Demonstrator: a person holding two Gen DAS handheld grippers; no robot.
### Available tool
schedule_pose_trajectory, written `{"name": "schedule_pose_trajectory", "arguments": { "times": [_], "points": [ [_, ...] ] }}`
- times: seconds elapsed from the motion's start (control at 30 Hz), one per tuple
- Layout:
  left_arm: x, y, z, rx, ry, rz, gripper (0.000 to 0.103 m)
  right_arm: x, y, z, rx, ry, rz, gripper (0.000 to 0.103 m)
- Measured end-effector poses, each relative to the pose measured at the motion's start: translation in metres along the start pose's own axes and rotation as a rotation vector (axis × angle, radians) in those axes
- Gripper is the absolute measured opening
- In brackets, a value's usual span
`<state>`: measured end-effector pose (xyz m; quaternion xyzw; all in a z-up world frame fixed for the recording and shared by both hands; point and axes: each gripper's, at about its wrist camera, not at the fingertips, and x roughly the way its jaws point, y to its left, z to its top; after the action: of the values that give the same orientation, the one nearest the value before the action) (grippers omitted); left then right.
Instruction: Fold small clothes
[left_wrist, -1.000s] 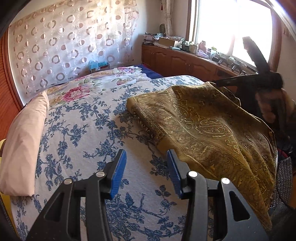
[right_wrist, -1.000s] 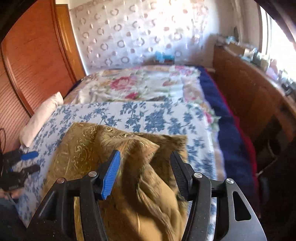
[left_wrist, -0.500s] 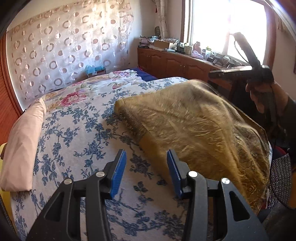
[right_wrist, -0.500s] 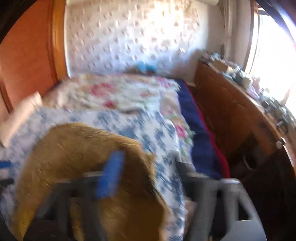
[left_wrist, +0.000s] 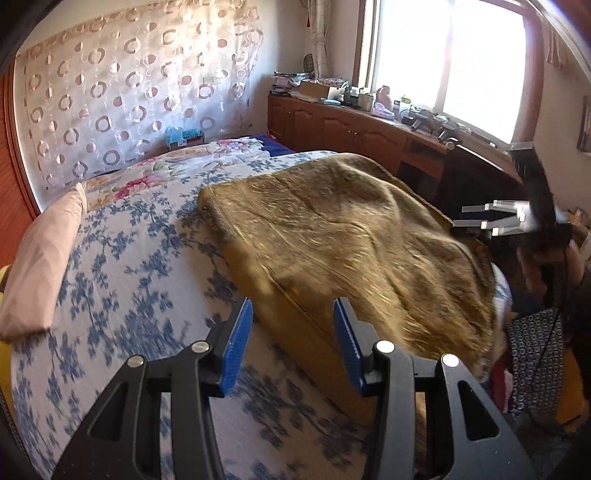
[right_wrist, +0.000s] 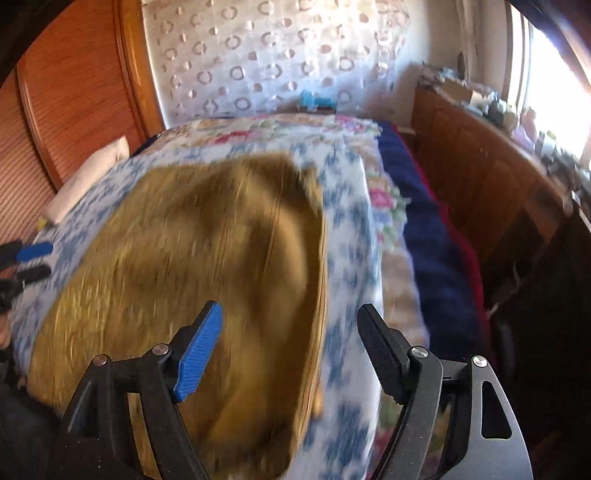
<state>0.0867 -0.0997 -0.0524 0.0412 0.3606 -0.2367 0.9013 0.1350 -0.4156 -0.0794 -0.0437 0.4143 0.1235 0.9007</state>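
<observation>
Along the left edge of the left wrist view a pale pillow (left_wrist: 44, 258) lies on the blue-flowered bedspread (left_wrist: 122, 280), and toward the centre the golden patterned cloth (left_wrist: 332, 236) sits folded over itself, its near hem running down toward the lower right where it droops off the bed's edge. At bottom centre the left gripper (left_wrist: 291, 341) hovers with its blue pads apart and nothing between them, only the hem showing beyond the gap. Far right in that view the right gripper (left_wrist: 480, 218) appears blurred beside the cloth's corner; from its own camera the right gripper (right_wrist: 291, 349) has its jaws spread, just opened wider, clear of the fabric (the cloth's right edge shows through the gap, not pinched). The step in hand looks like re-gripping for the next fold. To do it well, each gripper should probably take a corner of the near hem, catch both layers, and lift evenly so the fold lands square.
</observation>
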Motion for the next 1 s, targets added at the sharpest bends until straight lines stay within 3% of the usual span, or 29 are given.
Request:
{"name": "schedule_pose_trajectory", "arguments": {
  "times": [0.17, 0.57, 1.0],
  "points": [
    [0.001, -0.013, -0.006, 0.008, 0.036, -0.033, 0.045, -0.009, -0.001, -0.037, 0.035, 0.010, -0.001, 0.077],
    [0.033, -0.018, -0.037, -0.005, 0.171, -0.029, 0.045, -0.011, 0.001, -0.052, 0.079, 0.015, 0.025, 0.077],
    [0.025, -0.023, -0.048, 0.009, 0.158, -0.027, 0.045, -0.010, 0.017, -0.061, 0.039, 0.029, 0.016, 0.071]
  ]
}}
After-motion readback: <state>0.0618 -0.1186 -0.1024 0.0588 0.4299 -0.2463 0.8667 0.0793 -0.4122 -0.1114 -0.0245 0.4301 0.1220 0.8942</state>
